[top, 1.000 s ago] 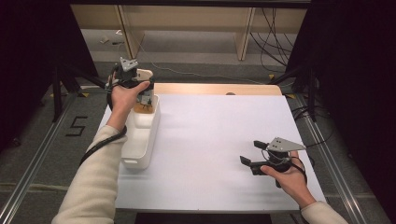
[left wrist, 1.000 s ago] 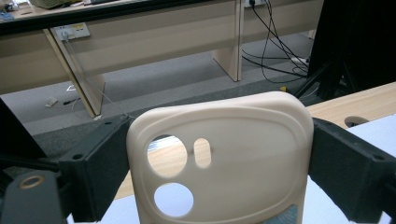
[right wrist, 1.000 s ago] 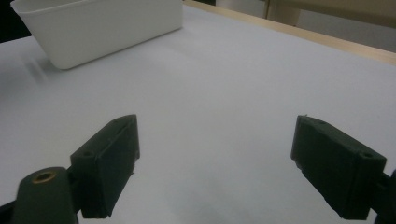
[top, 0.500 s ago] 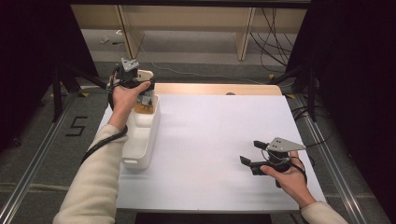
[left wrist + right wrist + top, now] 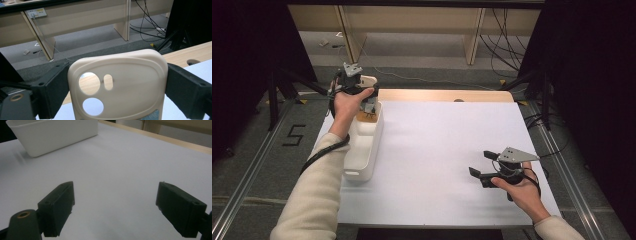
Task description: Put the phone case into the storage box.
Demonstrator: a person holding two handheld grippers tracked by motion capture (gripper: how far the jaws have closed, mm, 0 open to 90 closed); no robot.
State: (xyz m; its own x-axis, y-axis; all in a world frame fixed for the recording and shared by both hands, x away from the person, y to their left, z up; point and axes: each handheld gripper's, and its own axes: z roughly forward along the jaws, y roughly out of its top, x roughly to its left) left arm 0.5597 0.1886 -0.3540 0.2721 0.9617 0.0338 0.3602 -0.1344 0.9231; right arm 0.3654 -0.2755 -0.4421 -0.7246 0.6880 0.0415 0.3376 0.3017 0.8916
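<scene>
**Left gripper clamped on phone case over bin, right idle and wide**

Left gripper: jaws closed on a cream phone case, one black jaw pressed against each long edge. Case stands upright between the jaws, camera cutouts visible in the left gripper view. In the high view the gripper sits at the far end of the white bin, above its rim, case partly hidden by the hand. Something brownish lies in the far end of the bin, can't tell what.

Right gripper: jaws spread wide, nothing between them, just bare white table surface. Held low over the table's near right part, well apart from the bin, jaws pointing toward it
</scene>
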